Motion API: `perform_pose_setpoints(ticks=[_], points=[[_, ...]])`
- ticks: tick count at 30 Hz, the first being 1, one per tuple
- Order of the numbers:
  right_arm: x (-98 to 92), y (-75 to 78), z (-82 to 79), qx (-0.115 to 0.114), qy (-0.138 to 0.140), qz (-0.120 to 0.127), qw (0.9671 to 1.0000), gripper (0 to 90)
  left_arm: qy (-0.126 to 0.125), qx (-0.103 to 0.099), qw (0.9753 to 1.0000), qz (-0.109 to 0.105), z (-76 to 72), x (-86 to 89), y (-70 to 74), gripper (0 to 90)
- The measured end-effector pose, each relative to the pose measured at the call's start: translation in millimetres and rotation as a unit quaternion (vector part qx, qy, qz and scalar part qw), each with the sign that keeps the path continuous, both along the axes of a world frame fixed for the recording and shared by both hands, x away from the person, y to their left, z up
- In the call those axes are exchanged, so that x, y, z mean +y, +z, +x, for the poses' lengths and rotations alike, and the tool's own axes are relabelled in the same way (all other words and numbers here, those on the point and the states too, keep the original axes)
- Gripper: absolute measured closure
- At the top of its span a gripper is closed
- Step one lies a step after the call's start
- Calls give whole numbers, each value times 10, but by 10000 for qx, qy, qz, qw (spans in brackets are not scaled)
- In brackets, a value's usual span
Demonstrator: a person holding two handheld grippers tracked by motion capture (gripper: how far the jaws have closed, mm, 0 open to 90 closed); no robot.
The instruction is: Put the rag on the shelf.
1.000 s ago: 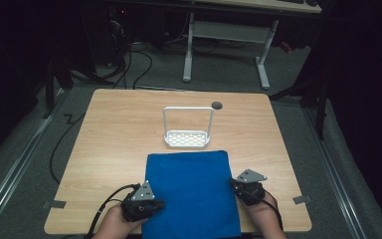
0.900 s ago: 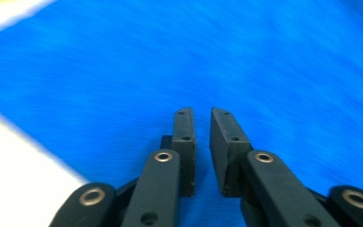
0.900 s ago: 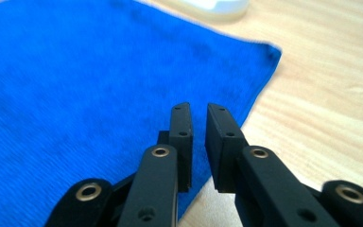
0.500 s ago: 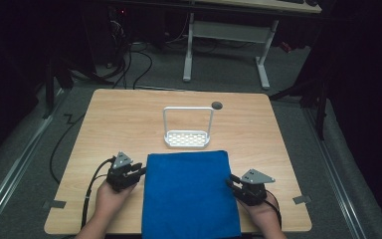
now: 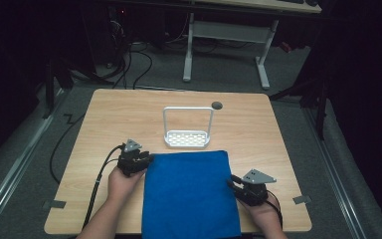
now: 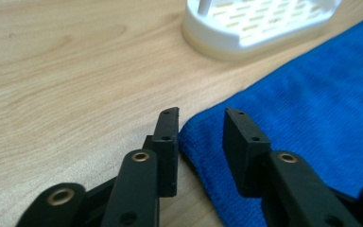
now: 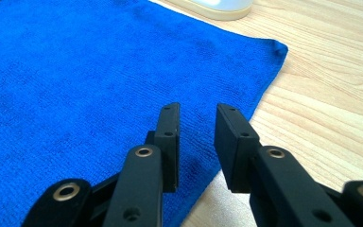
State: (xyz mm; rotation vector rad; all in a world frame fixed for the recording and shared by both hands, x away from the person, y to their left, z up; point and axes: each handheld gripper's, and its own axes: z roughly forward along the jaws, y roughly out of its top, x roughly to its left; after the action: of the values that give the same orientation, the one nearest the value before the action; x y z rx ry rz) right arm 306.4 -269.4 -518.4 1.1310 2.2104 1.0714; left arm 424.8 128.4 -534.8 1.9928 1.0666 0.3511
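Your left gripper [image 6: 201,118] at blue cloth [image 5: 189,191] far-left corner, jaws parted astride it. Your right gripper [image 7: 197,111] at cloth's right edge, jaws parted.

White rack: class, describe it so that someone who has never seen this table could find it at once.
Start at the wooden table and go to its middle. Just beyond the far edge of the blue cloth stands the white rack. Its perforated base and tall, thin hoop frame set it apart from the flat cloth.
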Motion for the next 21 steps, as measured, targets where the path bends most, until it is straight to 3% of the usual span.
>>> perform_pose_setpoints(ticks=[5,8,10,14,17,18,20,21], points=[[22,-26,21,66,-21,13,10000,671,48,53,9999,88,-2,-9,-7,678],[46,-44,40,15,-41,59,10000,620,62,42,9999,146,-9,-20,-7,819],[66,-36,66,16,-224,224,9995,611,-13,61,9999,161,-13,-17,-6,862],[102,5,189,146,-477,270,9984,608,-17,53,9998,177,-19,-23,-6,874],[143,61,489,189,-751,161,9969,585,-57,-8,9997,252,-22,-32,-4,874],[143,61,489,189,-751,161,9969,585,-57,-8,9997,252,-22,-32,-4,874],[153,51,684,273,-897,94,9956,566,-59,-30,9996,260,-23,-41,-4,874],[174,29,871,339,-953,-60,9949,550,-60,-10,9997,233,-19,-35,-5,874]])
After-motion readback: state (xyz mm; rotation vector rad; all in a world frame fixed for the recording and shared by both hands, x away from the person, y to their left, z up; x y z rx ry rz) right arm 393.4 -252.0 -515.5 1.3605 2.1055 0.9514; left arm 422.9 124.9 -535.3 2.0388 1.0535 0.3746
